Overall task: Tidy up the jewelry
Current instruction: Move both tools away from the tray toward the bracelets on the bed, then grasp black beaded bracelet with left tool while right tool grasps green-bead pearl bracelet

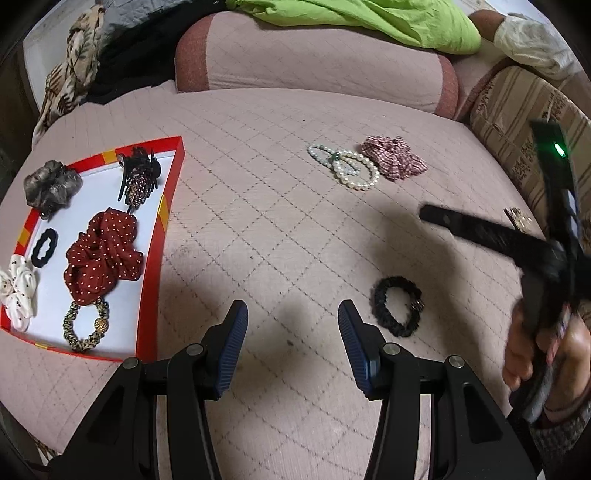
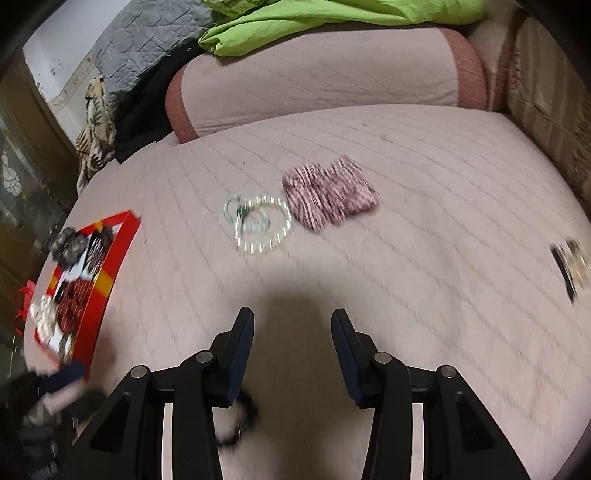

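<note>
A red-rimmed tray (image 1: 168, 206) at the left holds a dotted red scrunchie (image 1: 101, 254), a grey scrunchie (image 1: 51, 186), a black claw clip (image 1: 138, 177), a small black tie (image 1: 44, 247), a white scrunchie (image 1: 18, 291) and a leopard tie (image 1: 85, 325). On the pink quilt lie pearl bracelets (image 1: 347, 166), a checked pink scrunchie (image 1: 393, 157) and a black scrunchie (image 1: 397, 310). My left gripper (image 1: 291, 332) is open and empty, left of the black scrunchie. My right gripper (image 2: 291, 339) is open and empty; it shows blurred at the right (image 1: 546, 236). The black scrunchie (image 2: 240, 417) lies under its left finger.
A pink bolster (image 1: 314, 62) and green cloth (image 1: 369, 18) lie at the back. A striped cushion (image 1: 517, 122) is at the right. A gold hair clip (image 2: 570, 267) lies at the far right of the quilt. The tray (image 2: 110, 266) shows at the left in the right wrist view.
</note>
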Demonstrator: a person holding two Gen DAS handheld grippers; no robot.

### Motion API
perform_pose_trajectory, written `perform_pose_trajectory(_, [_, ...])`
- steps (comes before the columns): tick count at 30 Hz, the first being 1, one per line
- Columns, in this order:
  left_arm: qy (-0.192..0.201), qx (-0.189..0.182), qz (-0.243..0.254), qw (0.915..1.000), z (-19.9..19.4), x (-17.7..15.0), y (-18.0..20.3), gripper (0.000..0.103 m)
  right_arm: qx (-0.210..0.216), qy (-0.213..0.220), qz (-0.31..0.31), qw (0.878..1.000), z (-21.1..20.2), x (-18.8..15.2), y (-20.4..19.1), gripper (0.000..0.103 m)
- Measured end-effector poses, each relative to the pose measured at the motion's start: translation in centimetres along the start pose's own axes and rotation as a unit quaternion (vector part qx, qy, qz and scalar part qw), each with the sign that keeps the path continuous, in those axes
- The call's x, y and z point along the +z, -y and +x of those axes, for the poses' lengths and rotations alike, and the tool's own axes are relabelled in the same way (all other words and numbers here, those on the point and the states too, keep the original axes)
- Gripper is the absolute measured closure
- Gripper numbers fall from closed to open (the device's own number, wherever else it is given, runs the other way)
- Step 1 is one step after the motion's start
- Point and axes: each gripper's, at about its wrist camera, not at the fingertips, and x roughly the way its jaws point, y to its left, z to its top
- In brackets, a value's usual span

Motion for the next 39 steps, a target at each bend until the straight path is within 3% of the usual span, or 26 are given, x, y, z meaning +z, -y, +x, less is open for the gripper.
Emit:
perform_pose_trajectory(6, [-0.009,-0.017,-0.013,0.9997,1.9,0.8,-0.5,0.053,-0.023,-0.007,0.003,1.0,4.6,4.0,-0.3,0.056])
perform_pose_trajectory(11, [-0.016,-0.034,-0.018,0.9991,3.0,1.1,-0.3,0.053,-0.048,-0.02,0.008,0.999,7.9,5.5,-0.4,0.056])
perform_pose_trajectory(13, [-0.017,-0.037,-0.02,0.999,3.3,1.1,-0.3,0.053,-0.078,-0.018,-0.01,0.997,8.3,5.4,-0.9,0.056])
perform_pose_trajectory(18, [-0.02,-0.041,-0.022,0.9987,3.4,1.0,-0.4,0.053,-0.122,-0.029,-0.03,0.992,7.2,4.5,0.2,0.056])
perform_pose_trajectory(28, [-0.022,-0.063,0.024,0.9975,3.3,0.0,3.1,0.053,-0.13,-0.038,0.003,0.991,0.9,-0.7,7.3,0.055])
perform_pose_trajectory(34, [-0.026,-0.076,0.055,0.9953,4.5,-0.2,5.2,0.053,-0.134,-0.037,0.007,0.99,-1.1,-2.9,8.3,0.055])
perform_pose_trajectory(39, [-0.04,-0.071,0.08,0.9935,6.3,-0.1,6.8,0.054,-0.139,-0.033,0.002,0.99,-0.5,-2.5,7.8,0.052])
